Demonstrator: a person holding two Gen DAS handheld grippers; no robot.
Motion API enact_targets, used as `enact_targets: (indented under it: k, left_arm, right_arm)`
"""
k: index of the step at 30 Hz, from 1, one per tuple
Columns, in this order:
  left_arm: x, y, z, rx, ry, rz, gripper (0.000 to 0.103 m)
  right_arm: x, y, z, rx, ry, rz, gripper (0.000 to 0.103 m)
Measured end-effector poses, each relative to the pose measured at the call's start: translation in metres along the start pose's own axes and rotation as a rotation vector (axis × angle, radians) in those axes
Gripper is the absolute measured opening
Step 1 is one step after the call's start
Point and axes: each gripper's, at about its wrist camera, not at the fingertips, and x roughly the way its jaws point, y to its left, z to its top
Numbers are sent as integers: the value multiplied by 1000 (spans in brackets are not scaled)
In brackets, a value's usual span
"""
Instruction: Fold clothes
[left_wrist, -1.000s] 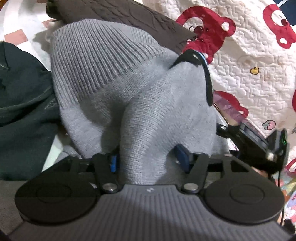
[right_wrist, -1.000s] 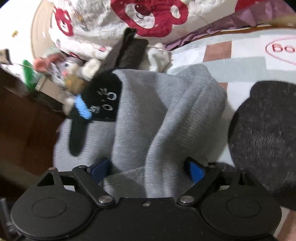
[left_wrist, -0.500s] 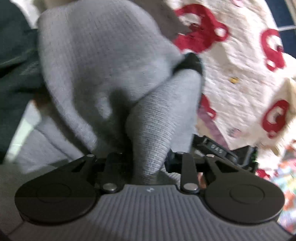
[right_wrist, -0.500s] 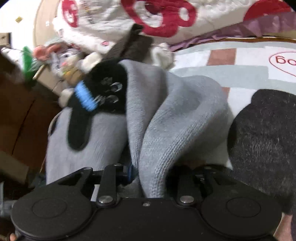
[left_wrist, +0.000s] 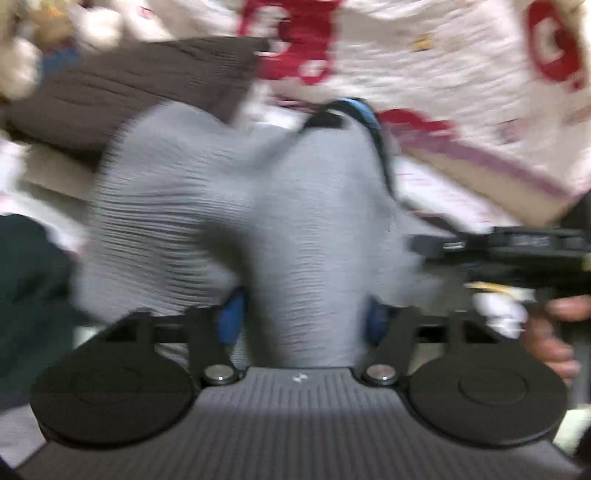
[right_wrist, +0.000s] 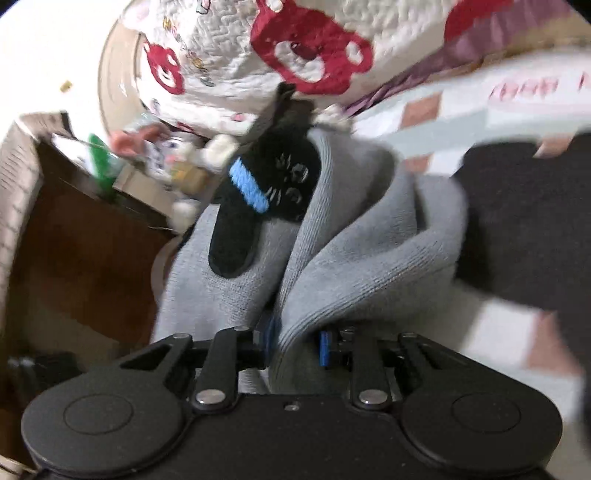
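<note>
Left hand-held gripper (left_wrist: 303, 321): the jaws stand clamped on a bunched fold of the grey knit sweater (left_wrist: 236, 206), with blue pads (left_wrist: 231, 321) pressed against the fabric on both sides. The view is motion-blurred.

Right hand-held gripper (right_wrist: 295, 347): the jaws are drawn close together and pinch a ribbed edge of the same grey knit sweater (right_wrist: 351, 266). The blue pads (right_wrist: 324, 349) contact the cloth.

Location of garment: the sweater hangs bunched between the two tools, above a bed covered by a white quilt with red bear prints (right_wrist: 236, 59). A black cat-shaped appliqué with a blue band (right_wrist: 266, 192) sits on the sweater front; in the left view only its edge (left_wrist: 354, 114) shows at the top of the fold.

Surroundings: a brown knit garment (left_wrist: 140, 92) lies beyond the sweater, touching its upper left. A dark green garment (left_wrist: 29, 295) lies at the left. A dark fuzzy garment (right_wrist: 524, 229) lies just right of the sweater in the right view. The right tool's body (left_wrist: 517, 254) and fingers of the person's hand (left_wrist: 554, 332) appear at the left view's right edge.
</note>
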Motion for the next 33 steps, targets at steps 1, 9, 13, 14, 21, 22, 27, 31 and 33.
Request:
enact_targets:
  k: [1,9,13,14,21,22,27,31,33]
  left_arm:
    - [3,0,2,-14,8,14,75]
    - [36,22,-16,-70,103,-21,95]
    - [32,23,-12,-85,67,-71,38]
    - [28,23,-10,-97,46,-111,20]
    - [-41,-31,31,61,-158,-279,13]
    - [-47,-40,36,92,-168,-303,13]
    - [-59,-78,52,154,-170,-424,13]
    - [-61,-104,56,174,-150,-517,13]
    - [-61,-122,57,212,-152,-535,14]
  right_arm:
    - [2,-4,4,9,-12,-48,44]
    - [63,-46,22,305,25,-64,87]
    - [70,-42,17,351,8,33,37]
    - [64,-41,14,376,-7,85,34]
    - [24,-35,-5,547,-111,454,32]
    - [18,-33,-7,565,-125,502,32]
    - [-25,-15,6,519,-171,586,32]
    - [-61,-16,16,496,-226,603,32]
    - [-81,-19,19,486,-260,603,32]
